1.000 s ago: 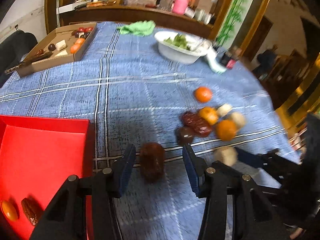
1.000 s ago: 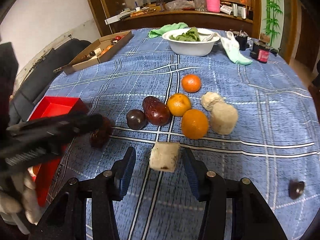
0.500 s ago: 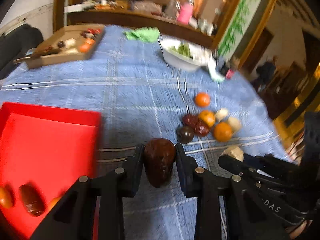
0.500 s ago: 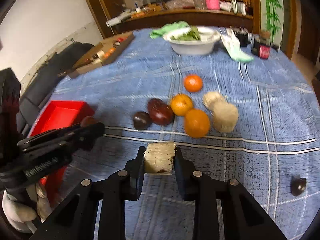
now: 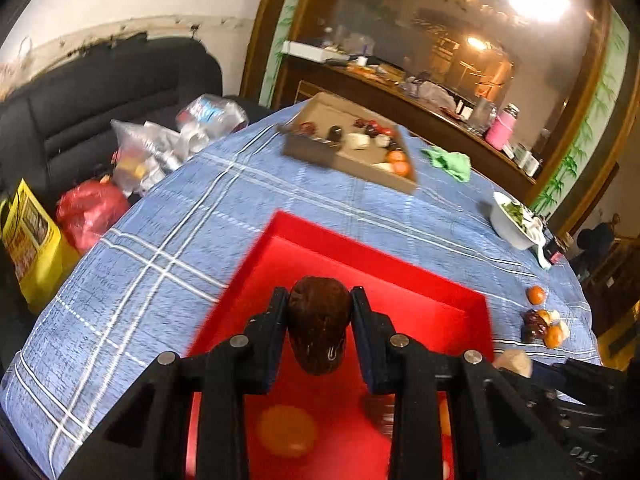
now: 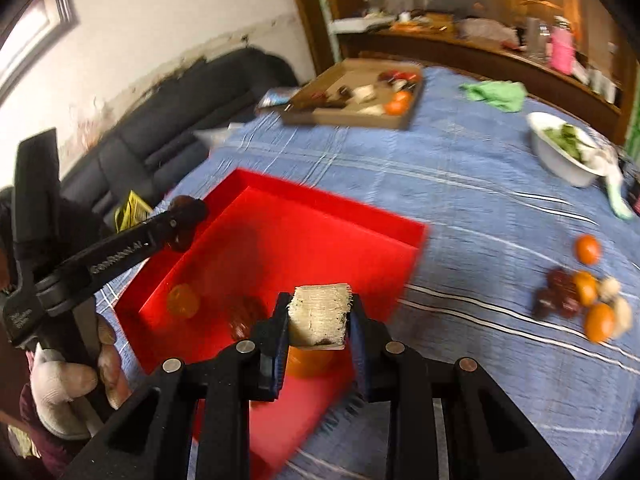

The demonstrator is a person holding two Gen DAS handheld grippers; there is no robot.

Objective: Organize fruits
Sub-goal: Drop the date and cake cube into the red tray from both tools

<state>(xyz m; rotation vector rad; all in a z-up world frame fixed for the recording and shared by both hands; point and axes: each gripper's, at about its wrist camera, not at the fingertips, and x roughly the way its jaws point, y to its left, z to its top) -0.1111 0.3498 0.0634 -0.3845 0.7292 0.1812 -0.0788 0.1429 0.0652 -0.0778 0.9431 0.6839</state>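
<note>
Two grippers are seen loaded, each w/ one piece. Left gripper (image 5: 319, 326) is clamped on a dark brown date (image 5: 318, 330), held above the red tray (image 5: 404, 264), toward its left edge. Right gripper (image 6: 319, 326) is clenched on a pale, fibrous cut block (image 6: 319, 322), poss. sugarcane, held over the tray's near edge. Inside the tray an orange fruit (image 6: 183, 301) and a dark fruit (image 6: 244, 316) are blurred. Remaining fruit cluster (image 6: 580, 300) is left on the blue checked tablecloth (image 6: 460, 184) toward the table's right edge. Cardboard box (image 6: 352, 98) and white bowl (image 6: 560, 152) are set toward the far edge.
</note>
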